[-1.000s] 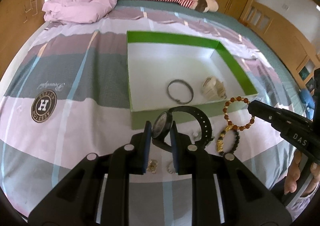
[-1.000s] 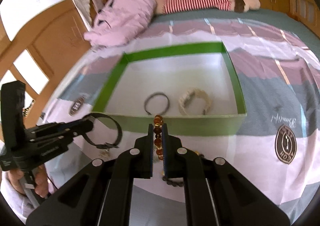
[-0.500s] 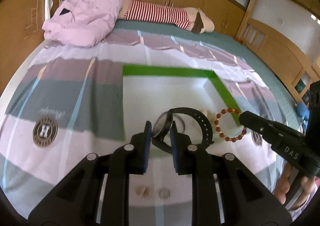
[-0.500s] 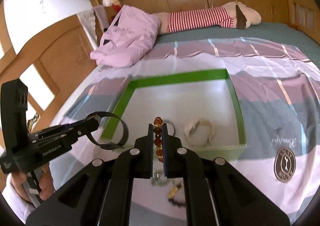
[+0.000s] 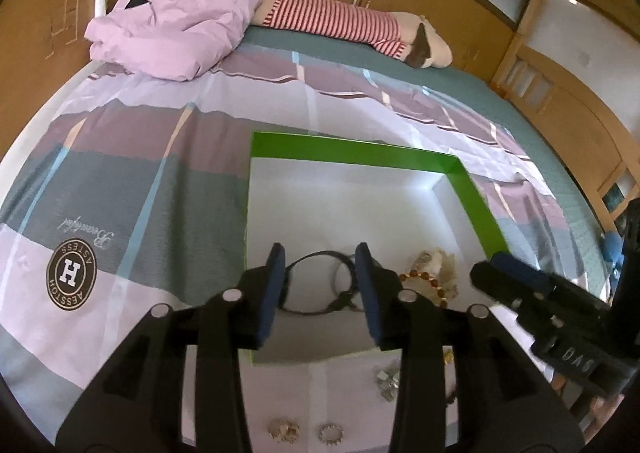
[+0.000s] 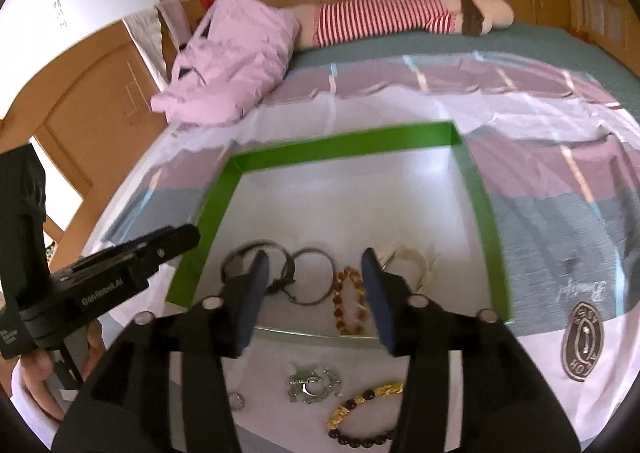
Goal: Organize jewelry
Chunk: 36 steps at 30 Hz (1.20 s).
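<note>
My left gripper [image 5: 320,291] is open above the near part of the green-rimmed white box [image 5: 352,155]. Below its fingers the black watch [image 5: 316,287] lies on the box floor. My right gripper [image 6: 316,289] is also open. The amber bead bracelet [image 6: 350,301] rests in the box between its fingers. A grey bangle [image 6: 314,281] and a cream bracelet [image 6: 408,257] lie in the box too. In front of the box on the bed are a silver brooch [image 6: 314,381], a black-and-gold bead bracelet [image 6: 368,413] and small rings [image 5: 331,433].
The box sits on a striped bedspread [image 5: 140,181]. A pink quilt [image 5: 172,13] and a striped plush toy [image 5: 332,21] lie at the far end. Wooden cabinets ring the bed. A hand [image 6: 38,377] holds the left gripper's handle at lower left.
Both grippers moved forward over the box and opened. The watch dropped from the left gripper and the amber bracelet from the right; both now lie in the box.
</note>
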Each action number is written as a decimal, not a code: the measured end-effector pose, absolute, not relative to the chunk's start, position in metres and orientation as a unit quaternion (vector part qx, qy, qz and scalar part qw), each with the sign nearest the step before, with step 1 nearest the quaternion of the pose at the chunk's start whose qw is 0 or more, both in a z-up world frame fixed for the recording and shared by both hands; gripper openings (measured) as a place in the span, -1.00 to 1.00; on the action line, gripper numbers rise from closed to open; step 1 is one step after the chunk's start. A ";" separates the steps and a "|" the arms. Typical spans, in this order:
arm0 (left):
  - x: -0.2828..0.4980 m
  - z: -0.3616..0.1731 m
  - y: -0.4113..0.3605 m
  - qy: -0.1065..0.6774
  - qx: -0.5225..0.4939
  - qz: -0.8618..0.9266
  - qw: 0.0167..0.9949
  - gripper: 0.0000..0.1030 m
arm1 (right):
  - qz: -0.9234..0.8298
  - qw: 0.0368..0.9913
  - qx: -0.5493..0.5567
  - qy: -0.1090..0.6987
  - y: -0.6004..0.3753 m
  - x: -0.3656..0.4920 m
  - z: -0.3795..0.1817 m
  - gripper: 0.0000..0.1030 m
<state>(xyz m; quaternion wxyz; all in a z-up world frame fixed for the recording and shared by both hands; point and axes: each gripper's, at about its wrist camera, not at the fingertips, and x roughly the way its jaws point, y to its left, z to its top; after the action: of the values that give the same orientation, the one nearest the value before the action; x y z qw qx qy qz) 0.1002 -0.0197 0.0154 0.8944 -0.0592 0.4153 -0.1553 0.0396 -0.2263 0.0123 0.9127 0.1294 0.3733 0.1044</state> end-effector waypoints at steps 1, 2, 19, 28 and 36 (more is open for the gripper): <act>0.094 0.018 -0.021 0.417 -0.055 -0.162 0.893 -0.31 | 0.113 0.911 0.133 0.374 -0.229 0.035 0.015 -0.03; 0.086 0.020 -0.023 0.421 -0.048 -0.171 0.890 -0.31 | 0.120 0.908 0.134 0.377 -0.232 0.029 0.016 -0.04; 0.041 -0.041 -0.030 0.514 0.038 -0.152 0.844 -0.31 | 0.109 0.823 0.083 0.552 -0.225 0.019 -0.065 -0.17; 0.038 -0.036 -0.034 0.508 0.045 -0.155 0.846 -0.28 | 0.124 0.841 0.038 0.525 -0.181 0.032 -0.070 -0.17; 0.036 -0.035 -0.034 0.506 0.045 -0.155 0.847 -0.24 | 0.135 0.838 0.030 0.528 -0.163 0.036 -0.075 -0.73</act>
<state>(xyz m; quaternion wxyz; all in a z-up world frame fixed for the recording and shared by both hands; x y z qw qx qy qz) 0.0361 -0.0338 -0.0348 0.8472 0.0453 0.5062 -0.1548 0.0360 -0.1633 -0.0751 0.8377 0.0304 0.5282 0.1354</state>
